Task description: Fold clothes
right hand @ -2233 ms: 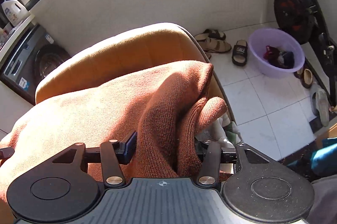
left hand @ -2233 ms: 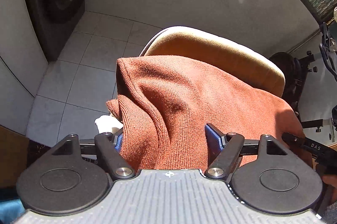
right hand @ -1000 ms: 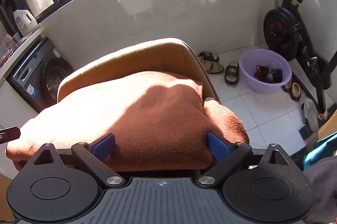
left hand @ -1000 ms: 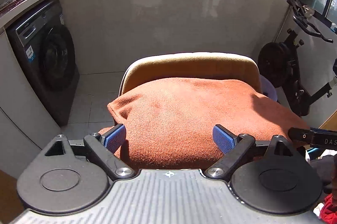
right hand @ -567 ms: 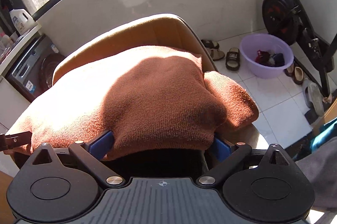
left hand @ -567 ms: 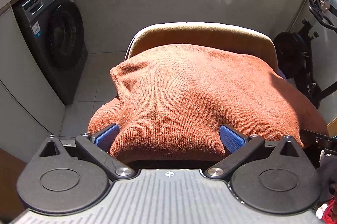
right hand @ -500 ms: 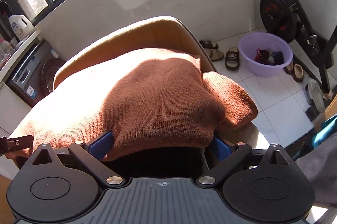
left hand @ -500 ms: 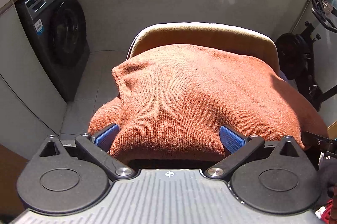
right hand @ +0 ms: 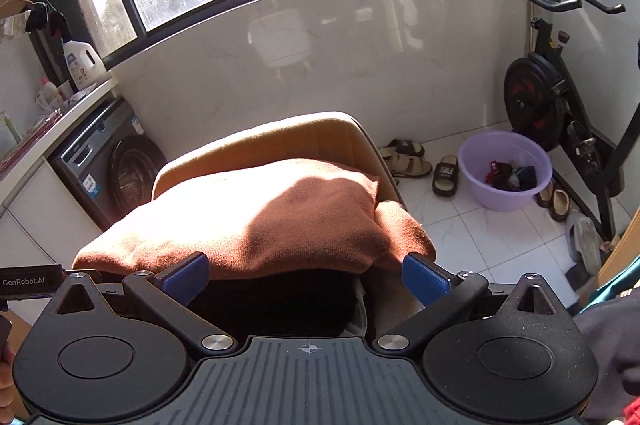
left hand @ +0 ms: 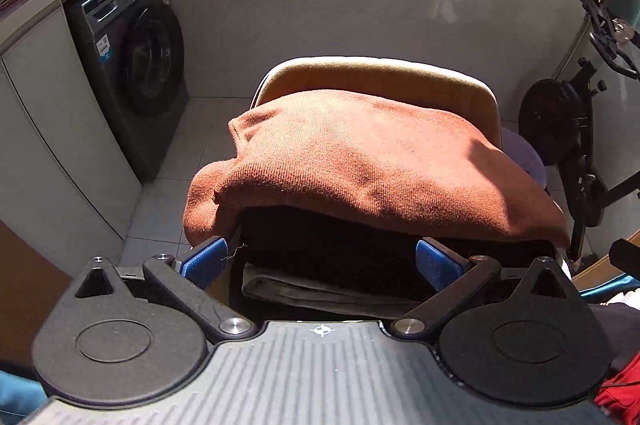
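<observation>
Here, the left gripper (left hand: 322,261) is held wide open, its blue pads (left hand: 204,261) set far apart, and nothing is clamped between them. The left pad is seen just beside a hanging fold of the rust-orange knitted sweater (left hand: 360,165); whether it actually touches the cloth cannot be told. A loose thread is seen at that pad's tip. The right gripper (right hand: 306,277) is likewise spread wide, and no cloth is pinched by its blue pads (right hand: 424,281); the near edge of the sweater (right hand: 280,221) is seen just above and between them.

The sweater is laid folded into a thick, rounded bundle on top of a stack of dark clothes (left hand: 328,237), which is set on the seat of a tan chair (left hand: 380,77). Its top is lit by strong sun, with a shadow cast across the right part. A sleeve or side fold is left bulging out at each end, beyond the main bundle.

The dark clothes beneath are mostly lost in shadow, and a paler grey layer (left hand: 312,289) is only partly made out below them. The chair seat is hidden by the pile. A purple basin (right hand: 504,169) holding small items is seen on the tiled floor, well apart from the chair.
</observation>
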`<state>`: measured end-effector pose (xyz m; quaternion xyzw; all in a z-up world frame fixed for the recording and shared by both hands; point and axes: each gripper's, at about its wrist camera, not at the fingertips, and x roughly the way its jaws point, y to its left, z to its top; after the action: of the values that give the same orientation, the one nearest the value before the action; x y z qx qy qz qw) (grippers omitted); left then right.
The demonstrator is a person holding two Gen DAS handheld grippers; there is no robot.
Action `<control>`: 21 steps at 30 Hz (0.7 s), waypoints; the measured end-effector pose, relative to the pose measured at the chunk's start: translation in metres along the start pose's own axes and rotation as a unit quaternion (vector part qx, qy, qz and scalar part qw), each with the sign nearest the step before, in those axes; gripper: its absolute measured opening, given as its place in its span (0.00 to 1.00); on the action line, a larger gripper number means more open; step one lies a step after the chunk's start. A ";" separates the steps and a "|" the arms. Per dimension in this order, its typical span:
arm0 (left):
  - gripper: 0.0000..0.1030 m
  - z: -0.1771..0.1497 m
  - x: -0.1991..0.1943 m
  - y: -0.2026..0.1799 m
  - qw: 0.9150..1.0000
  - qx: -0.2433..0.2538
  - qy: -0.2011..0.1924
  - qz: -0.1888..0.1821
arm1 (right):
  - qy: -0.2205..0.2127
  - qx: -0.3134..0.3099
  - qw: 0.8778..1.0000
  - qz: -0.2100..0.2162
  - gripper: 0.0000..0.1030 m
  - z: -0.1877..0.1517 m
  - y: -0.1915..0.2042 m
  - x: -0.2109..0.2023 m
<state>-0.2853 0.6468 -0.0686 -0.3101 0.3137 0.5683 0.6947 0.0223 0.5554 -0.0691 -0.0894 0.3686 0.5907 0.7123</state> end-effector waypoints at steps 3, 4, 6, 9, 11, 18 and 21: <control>1.00 -0.021 -0.028 -0.017 1.000 0.000 -0.007 0.003 | 0.000 -0.011 1.000 0.005 0.99 -0.009 -0.005 -0.034; 1.00 -0.028 -0.035 -0.022 1.000 0.000 -0.009 0.004 | 0.001 -0.016 1.000 0.006 0.99 -0.014 -0.007 -0.046; 1.00 -0.047 -0.055 -0.035 1.000 -0.001 -0.013 0.008 | 0.002 -0.031 0.999 0.008 0.99 -0.024 -0.012 -0.073; 1.00 -0.080 -0.081 -0.053 1.000 -0.007 -0.017 0.014 | 0.000 -0.055 0.998 0.013 0.99 -0.042 -0.021 -0.115; 1.00 -0.101 -0.097 -0.063 1.000 -0.011 -0.015 0.012 | -0.005 -0.069 0.998 0.015 0.99 -0.054 -0.028 -0.143; 1.00 -0.174 -0.156 -0.085 1.000 -0.016 -0.005 0.024 | -0.011 -0.089 0.996 0.020 0.99 -0.099 -0.049 -0.220; 1.00 -0.200 -0.180 -0.087 0.999 -0.021 -0.001 0.032 | -0.007 -0.098 0.995 0.030 0.99 -0.115 -0.046 -0.242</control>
<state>-0.2450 0.3682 -0.0424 -0.3137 0.3113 0.5970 0.6695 0.0082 0.2895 -0.0128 -0.1437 0.3065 0.6459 0.6843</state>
